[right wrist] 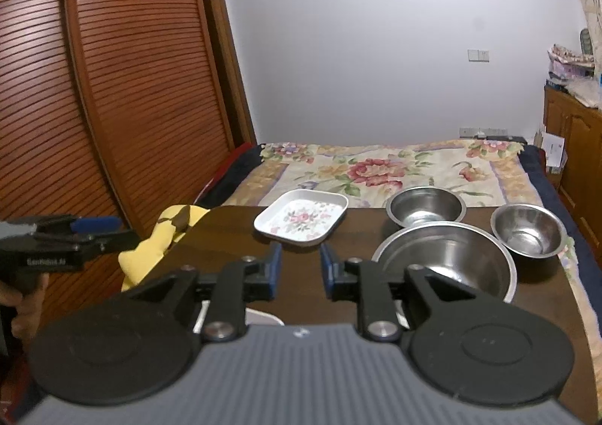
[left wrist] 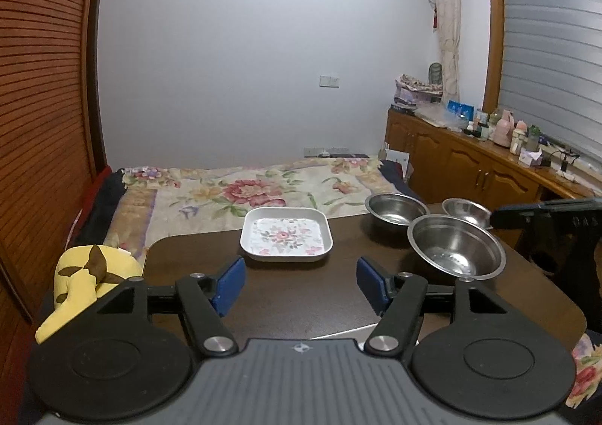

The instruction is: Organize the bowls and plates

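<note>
Filling the far half of both views, a bed with a flowered cover runs up to the far edge of a dark tabletop. Slatted wooden doors stand on the left, and a low wooden cabinet with bottles and boxes on top lines the right wall. A yellow cushion lies just off the tabletop's left edge.

On the tabletop, the big bowl, bare steel, sits on the right side, nearest the cameras. Behind it stands a mid bowl near the far edge, and to the right of both a small bowl; all three are upright, close together, and whether their rims touch cannot be told. A square white plate with a flower print lies flat near the far edge, left of the bowls and apart from them. A white thing shows just under the right claw, too hidden to name.

The left claw hangs above the tabletop with its blue pads spread wide and nothing between them. The right claw hangs above the near tabletop, its pads parted by a narrow gap, gripping nothing. A hand holds the left claw's grip at the left edge of the right view.
</note>
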A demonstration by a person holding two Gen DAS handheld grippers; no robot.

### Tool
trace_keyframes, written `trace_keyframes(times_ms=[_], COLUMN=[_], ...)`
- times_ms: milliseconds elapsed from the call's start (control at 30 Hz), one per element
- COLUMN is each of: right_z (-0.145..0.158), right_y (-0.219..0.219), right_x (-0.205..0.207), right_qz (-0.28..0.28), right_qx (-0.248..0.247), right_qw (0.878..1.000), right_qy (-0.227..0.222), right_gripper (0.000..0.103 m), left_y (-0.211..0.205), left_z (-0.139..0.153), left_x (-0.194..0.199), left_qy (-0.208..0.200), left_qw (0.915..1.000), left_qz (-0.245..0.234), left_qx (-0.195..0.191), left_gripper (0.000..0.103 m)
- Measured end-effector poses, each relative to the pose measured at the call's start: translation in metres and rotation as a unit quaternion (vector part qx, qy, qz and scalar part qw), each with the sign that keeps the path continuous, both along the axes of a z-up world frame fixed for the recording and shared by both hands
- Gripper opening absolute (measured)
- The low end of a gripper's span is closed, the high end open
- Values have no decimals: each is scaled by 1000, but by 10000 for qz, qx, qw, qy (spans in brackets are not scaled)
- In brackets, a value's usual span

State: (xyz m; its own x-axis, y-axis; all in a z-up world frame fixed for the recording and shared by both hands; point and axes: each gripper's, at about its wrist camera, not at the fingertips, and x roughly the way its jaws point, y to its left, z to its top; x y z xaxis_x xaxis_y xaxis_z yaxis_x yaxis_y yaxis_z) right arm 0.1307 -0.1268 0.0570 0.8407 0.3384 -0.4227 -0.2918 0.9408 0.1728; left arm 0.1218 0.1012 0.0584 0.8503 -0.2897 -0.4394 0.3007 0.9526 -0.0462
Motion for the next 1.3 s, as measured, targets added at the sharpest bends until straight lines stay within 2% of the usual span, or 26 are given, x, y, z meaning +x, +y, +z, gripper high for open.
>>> trace_keyframes(times_ms=[100,200,367,433,933,1100,1300], right_z=[2,1,3,3,-17,-30,-41], right_y=[2,6,11,11,34,39,47], right_x=[10,20,39,49,135,166,195], right_qz=[-27,-2,148,195,455,341,159], right_qx=[-11,-51,-131,-84,-132,-93,-314], right_qw=[10000,10000,9996,9994,9953,9925,9893], right_qy=[-3,61,216,270,846,1173,1414], right_gripper=[24,33,35,41,41,41,41], left_y=[-2,-3,-11,-12,-14,-13,-7], left_z=[0,3,8,9,-19,-35,-51], left_x=[10,18,33,42,141,168,199], left_qy=[36,60,71,100,501,659,838], left_qw=[10000,10000,9999,9999,9987,9978,9965], left_qz=[-1,19,-3,-4,46,4,-40], left_qx=[6,1,78,84,-7,27,36], left_gripper=[68,68,68,68,68,65,61])
